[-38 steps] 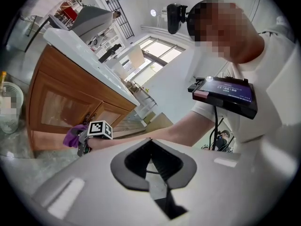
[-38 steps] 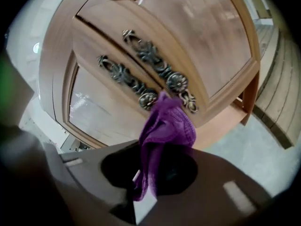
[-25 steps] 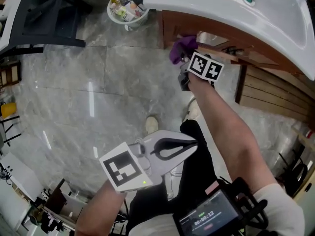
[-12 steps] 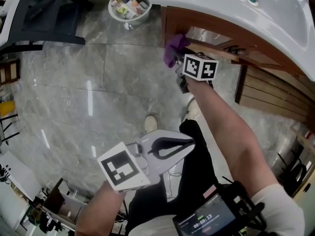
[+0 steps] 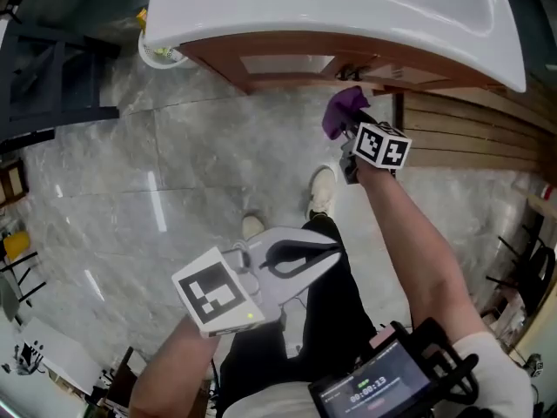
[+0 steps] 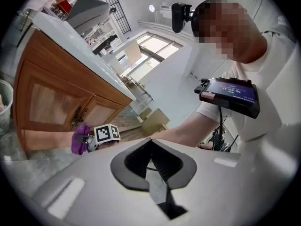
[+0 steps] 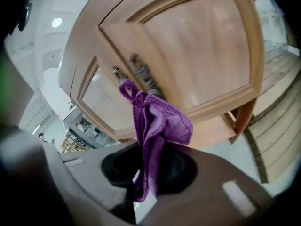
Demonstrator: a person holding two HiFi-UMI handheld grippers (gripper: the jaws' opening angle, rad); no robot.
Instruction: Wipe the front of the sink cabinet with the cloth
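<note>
Right gripper [image 5: 351, 146], jaws clamped on the one purple cloth [image 5: 345, 111]. The cloth stands out lengthwise from the jaws toward the sink cabinet [image 5: 287, 64] front, which lies directly ahead, its tip close by the door handles [image 7: 141, 74]; contact cannot be confirmed. Left gripper [image 5: 335, 255], jaws together and empty, hangs near the body, well apart from the cabinet. Count: one cloth, two doors, two grippers, one sink [image 5: 331, 11].

1. Black chest-mounted device with a lit screen [image 5: 374, 392]: white timer digits, apparently 00:00:13; the smaller lines are too small to read.
2. Upper white cube [image 5: 384, 146] and lower white cube [image 5: 214, 293]: black square-block marker patterns only, nothing readable.
</note>
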